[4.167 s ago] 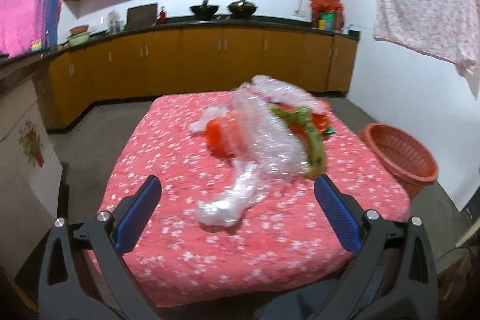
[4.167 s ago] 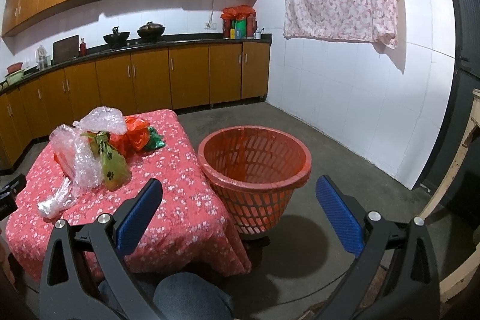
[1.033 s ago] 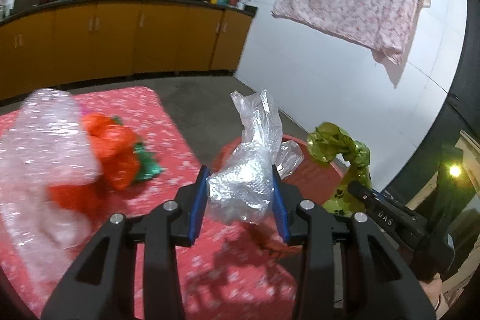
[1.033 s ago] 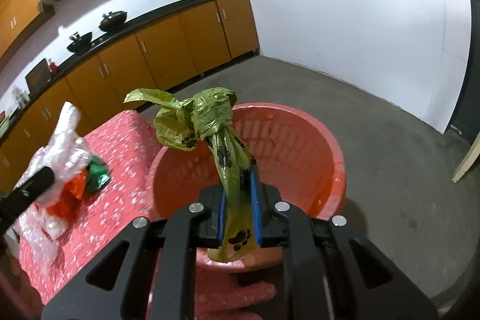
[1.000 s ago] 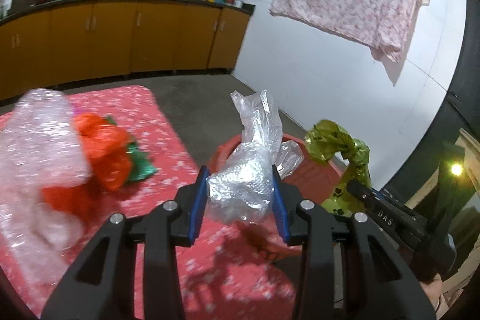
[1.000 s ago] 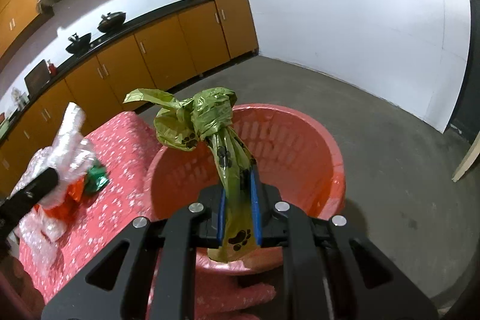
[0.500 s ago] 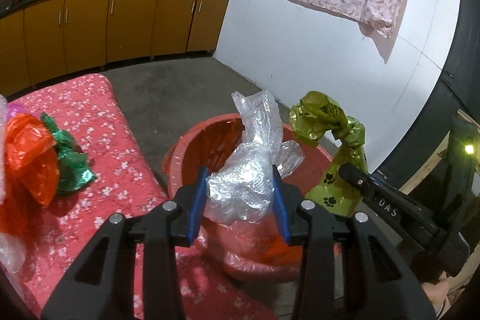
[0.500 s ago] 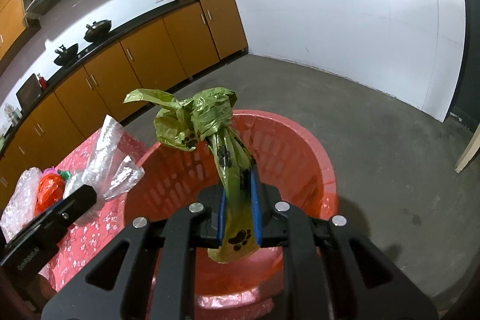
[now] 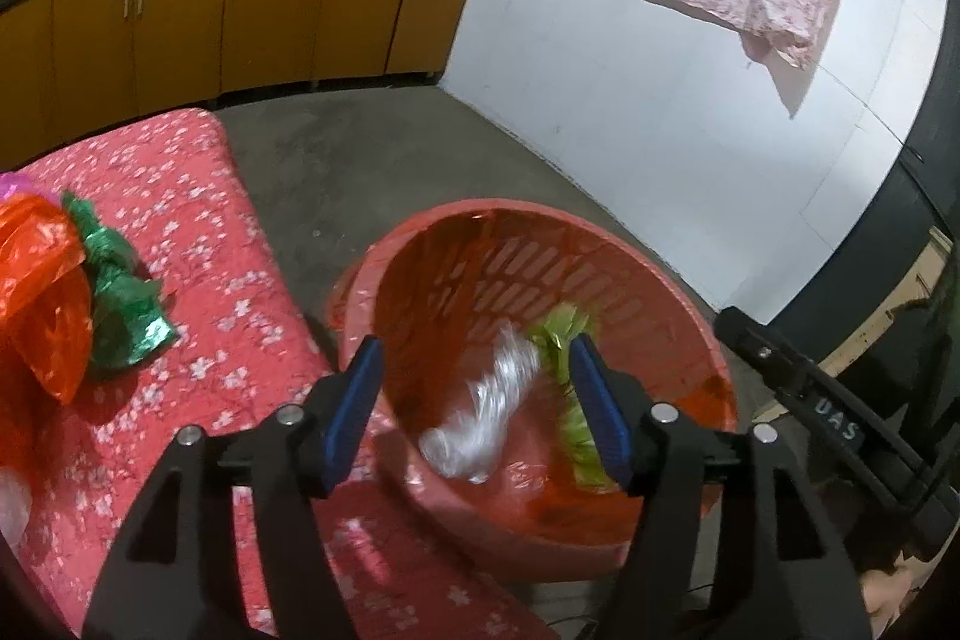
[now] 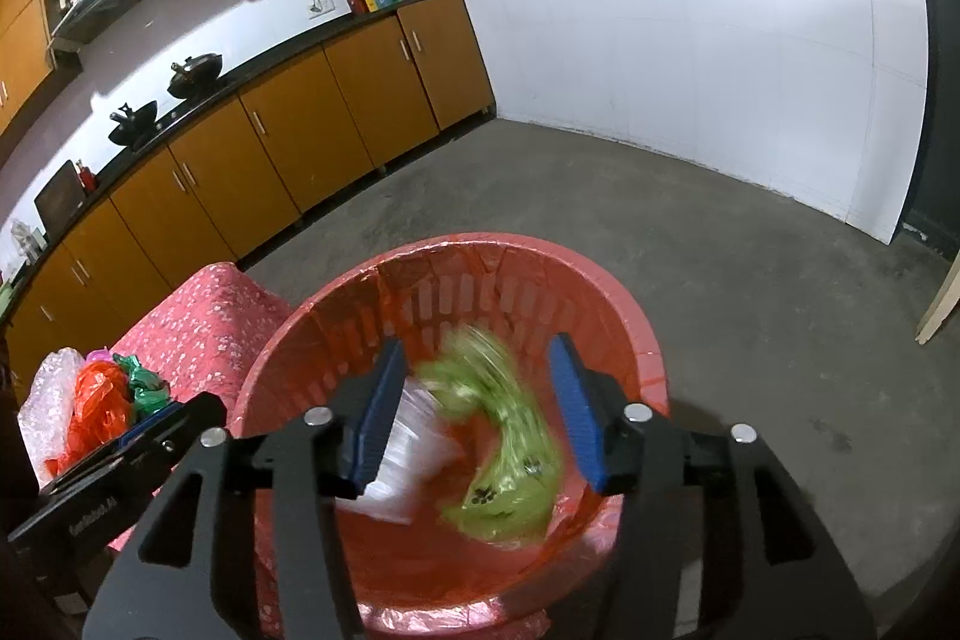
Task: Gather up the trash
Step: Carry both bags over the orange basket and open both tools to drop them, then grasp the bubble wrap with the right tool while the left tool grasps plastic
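At the left edge of the left wrist view an orange bag (image 9: 36,292) and a green wrapper (image 9: 120,304) lie on the floral-covered table (image 9: 198,196). At lower centre the left gripper (image 9: 474,412) has just been opening, its jaws apart and gripping nothing. A blurred clear plastic bag (image 9: 486,418) is inside the red basket (image 9: 690,316) below. In the right wrist view the right gripper (image 10: 480,418) has likewise just been opening, pads clear of the blurred green bag (image 10: 504,454) inside the basket at lower centre.

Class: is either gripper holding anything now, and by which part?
Nothing. Left gripper and right gripper just opened; clear plastic and green bag are loose inside the basket.
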The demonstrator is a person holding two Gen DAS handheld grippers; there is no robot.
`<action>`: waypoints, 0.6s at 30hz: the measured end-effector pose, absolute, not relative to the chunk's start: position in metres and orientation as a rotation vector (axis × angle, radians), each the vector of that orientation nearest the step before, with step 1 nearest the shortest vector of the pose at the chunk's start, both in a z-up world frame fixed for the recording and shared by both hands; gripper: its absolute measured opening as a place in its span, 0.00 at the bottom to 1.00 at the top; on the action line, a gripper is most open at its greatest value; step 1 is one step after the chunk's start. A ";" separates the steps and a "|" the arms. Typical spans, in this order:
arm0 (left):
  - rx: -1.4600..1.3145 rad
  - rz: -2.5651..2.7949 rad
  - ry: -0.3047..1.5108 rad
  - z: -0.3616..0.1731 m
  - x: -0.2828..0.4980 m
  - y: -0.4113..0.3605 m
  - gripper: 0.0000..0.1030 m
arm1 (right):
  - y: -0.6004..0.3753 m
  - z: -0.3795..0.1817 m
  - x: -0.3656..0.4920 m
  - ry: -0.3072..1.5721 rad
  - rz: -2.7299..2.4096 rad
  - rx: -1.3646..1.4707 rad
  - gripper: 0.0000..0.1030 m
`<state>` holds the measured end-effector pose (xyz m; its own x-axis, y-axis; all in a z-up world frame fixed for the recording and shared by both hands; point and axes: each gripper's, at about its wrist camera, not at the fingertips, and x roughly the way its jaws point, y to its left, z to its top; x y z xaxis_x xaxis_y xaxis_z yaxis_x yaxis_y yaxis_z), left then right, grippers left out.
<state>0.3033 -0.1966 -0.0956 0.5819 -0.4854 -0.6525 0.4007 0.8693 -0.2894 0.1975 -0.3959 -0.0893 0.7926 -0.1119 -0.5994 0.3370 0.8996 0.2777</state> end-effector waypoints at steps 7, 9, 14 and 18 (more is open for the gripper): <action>-0.099 -0.447 0.747 -0.083 0.288 -0.165 0.77 | -0.389 -0.076 0.188 0.580 -0.247 0.329 0.74; -0.097 -0.426 0.730 -0.077 0.283 -0.155 0.80 | -0.385 -0.073 0.189 0.579 -0.240 0.313 0.75; -0.102 -0.362 0.682 -0.058 0.263 -0.118 0.81 | -0.367 -0.067 0.189 0.579 -0.202 0.303 0.75; -0.107 -0.301 0.642 -0.044 0.245 -0.087 0.81 | -0.336 -0.057 0.191 0.567 -0.124 0.270 0.75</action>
<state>0.2453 -0.0872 -0.0435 0.7593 -0.3087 -0.5729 0.2428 0.9512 -0.1907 0.1910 -0.3359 -0.0572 0.8370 -0.0421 -0.5456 0.1902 0.9573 0.2179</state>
